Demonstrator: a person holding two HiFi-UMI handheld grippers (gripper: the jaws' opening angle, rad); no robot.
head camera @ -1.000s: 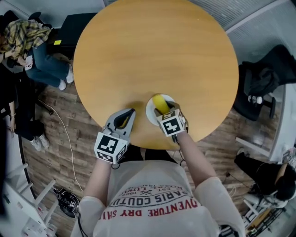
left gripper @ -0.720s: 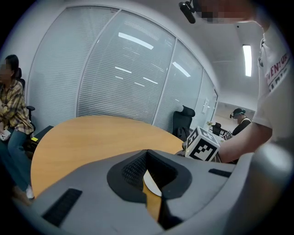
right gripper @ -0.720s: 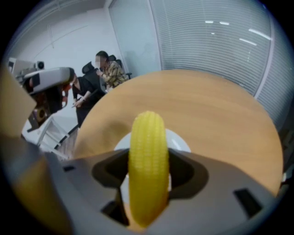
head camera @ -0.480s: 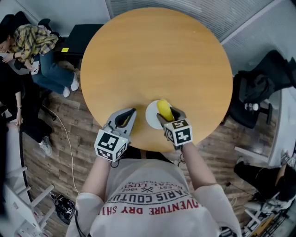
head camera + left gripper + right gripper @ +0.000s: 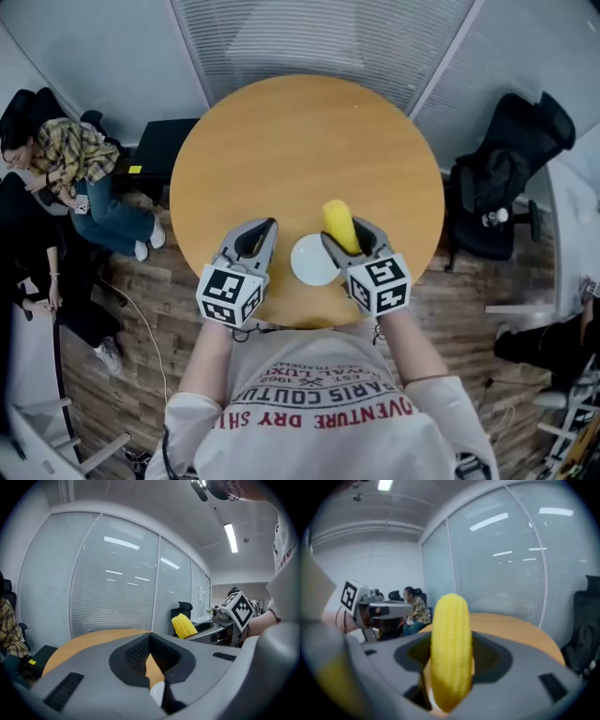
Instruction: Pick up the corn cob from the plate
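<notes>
Right claw (image 5: pixel 354 242): clamped on the corn cob (image 5: pixel 338 225). In the right gripper view the cob stands lengthwise between the jaws, its yellow far end projecting beyond them.

Cob position: over the round wooden table (image 5: pixel 309 141), just far-right of the white plate (image 5: pixel 312 261) and not over it.

Plate: rests by the table's near edge, between the two claws.

Left claw (image 5: pixel 257 234): hovers just left of the plate, jaws pressed together, nothing gripped.

Surroundings: a seated person (image 5: pixel 70 155) at the left and a black chair (image 5: pixel 511 159) at the right, both beside the table.
</notes>
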